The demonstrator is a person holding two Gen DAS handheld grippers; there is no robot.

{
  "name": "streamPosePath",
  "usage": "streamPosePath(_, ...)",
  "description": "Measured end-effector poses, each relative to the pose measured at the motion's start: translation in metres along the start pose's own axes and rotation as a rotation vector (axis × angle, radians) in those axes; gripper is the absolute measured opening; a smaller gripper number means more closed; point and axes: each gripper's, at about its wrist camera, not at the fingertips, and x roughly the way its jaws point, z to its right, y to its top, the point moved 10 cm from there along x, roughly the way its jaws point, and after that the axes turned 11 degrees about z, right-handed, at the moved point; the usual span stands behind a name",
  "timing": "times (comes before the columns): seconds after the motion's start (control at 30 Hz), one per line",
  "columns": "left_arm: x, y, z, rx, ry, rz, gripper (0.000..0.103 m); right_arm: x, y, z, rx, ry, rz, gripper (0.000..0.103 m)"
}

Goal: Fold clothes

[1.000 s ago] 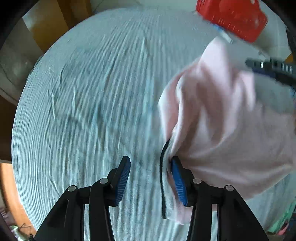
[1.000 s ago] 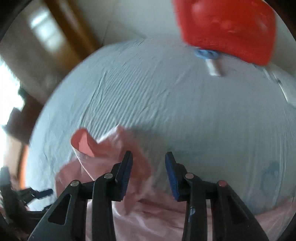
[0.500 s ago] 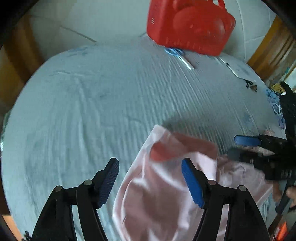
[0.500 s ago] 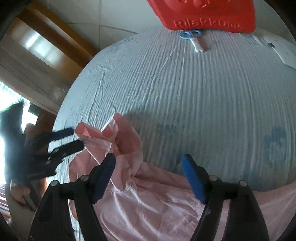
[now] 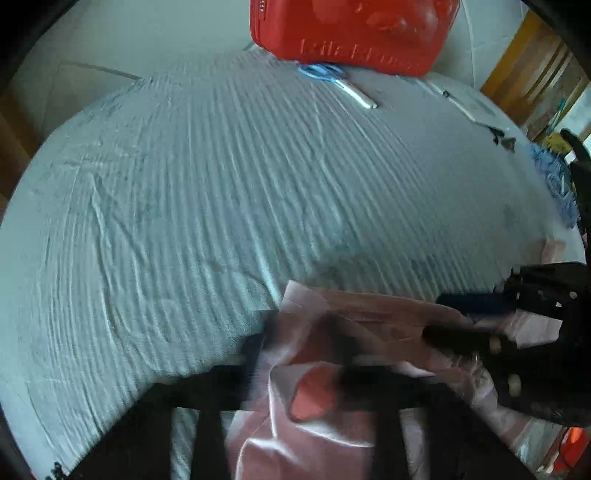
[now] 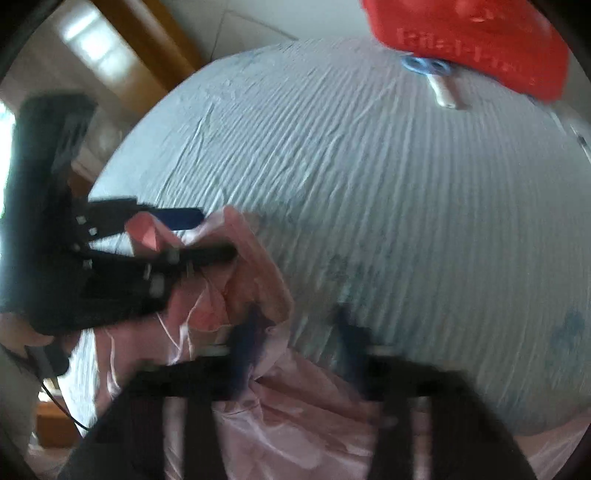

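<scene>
A pink garment (image 5: 295, 454) (image 6: 295, 424) lies bunched at the near edge of the light blue ribbed cloth (image 5: 221, 184) that covers the table. My left gripper (image 5: 303, 343) points down onto it. Its jaws are closing, smeared by motion, and a raised fold of the garment fills the gap between them. From the right wrist view, the left gripper (image 6: 199, 236) has pink cloth pinched up between its fingers. My right gripper (image 6: 299, 332) is closing too, its fingers still apart over the garment's edge. It appears in the left wrist view as the right gripper (image 5: 461, 317).
A red bag (image 5: 351, 29) (image 6: 472, 37) stands at the far edge, with blue-handled scissors (image 5: 332, 79) (image 6: 432, 74) in front of it. Papers (image 5: 469, 105) and a blue cloth heap (image 5: 554, 181) lie at the far right. A hand holds the left gripper.
Both grippers opened wide, came down onto the pink garment and are now closing. The left gripper swung across towards the right one, so the two now stand close together.
</scene>
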Motion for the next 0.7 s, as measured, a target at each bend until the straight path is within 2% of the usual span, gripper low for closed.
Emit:
streamPosePath(0.13, -0.023, 0.007, 0.004, -0.001, -0.001, 0.066, 0.006, -0.016, 0.007, -0.01, -0.032, 0.054, 0.056, 0.009)
streamPosePath(0.27, -0.07, 0.007, 0.014, 0.003, -0.008, 0.158, 0.006, -0.055, 0.006, -0.029, -0.091, 0.117, 0.131, 0.009)
streamPosePath(0.4, -0.116, -0.012, 0.013, 0.023, 0.054, 0.266, 0.006, -0.091, -0.007, -0.054, -0.181, 0.16, 0.199, 0.009)
streamPosePath(0.53, -0.126, -0.054, 0.021, 0.01, 0.07, 0.249, 0.006, -0.098, -0.045, -0.077, -0.253, 0.204, 0.154, 0.009)
streamPosePath(0.63, -0.119, -0.097, 0.024, -0.006, 0.089, 0.183, 0.006, -0.084, -0.078, -0.074, -0.214, 0.212, 0.067, 0.009)
streamPosePath(0.7, -0.11, -0.123, 0.026, -0.009, 0.102, 0.135, 0.006, -0.08, -0.089, -0.066, -0.161, 0.203, 0.036, 0.009)
